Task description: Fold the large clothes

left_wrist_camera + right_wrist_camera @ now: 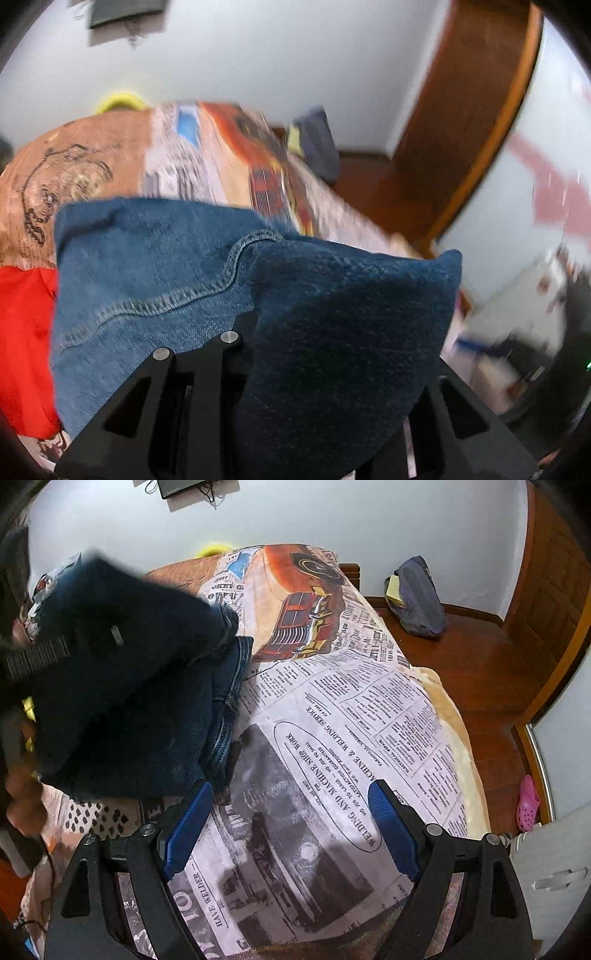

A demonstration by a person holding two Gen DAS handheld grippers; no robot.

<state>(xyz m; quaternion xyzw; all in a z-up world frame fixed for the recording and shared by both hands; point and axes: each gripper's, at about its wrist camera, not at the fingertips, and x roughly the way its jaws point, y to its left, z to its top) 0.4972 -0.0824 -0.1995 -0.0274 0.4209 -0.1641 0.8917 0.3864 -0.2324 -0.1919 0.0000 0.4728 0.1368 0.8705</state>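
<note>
Blue denim jeans fill the left wrist view, folded over themselves with a stitched seam showing. My left gripper is shut on a fold of them, and the cloth drapes over its fingers and hides the tips. In the right wrist view the jeans hang in a dark bunch at the left, above the newspaper-print blanket on the bed. My right gripper stands open over that blanket with nothing between its blue pads. Its left pad is close beside the jeans' lower hem.
A red cloth lies left of the jeans. On the wooden floor right of the bed are a dark bag and a pink shoe. A wooden door and a white cabinet stand at the right.
</note>
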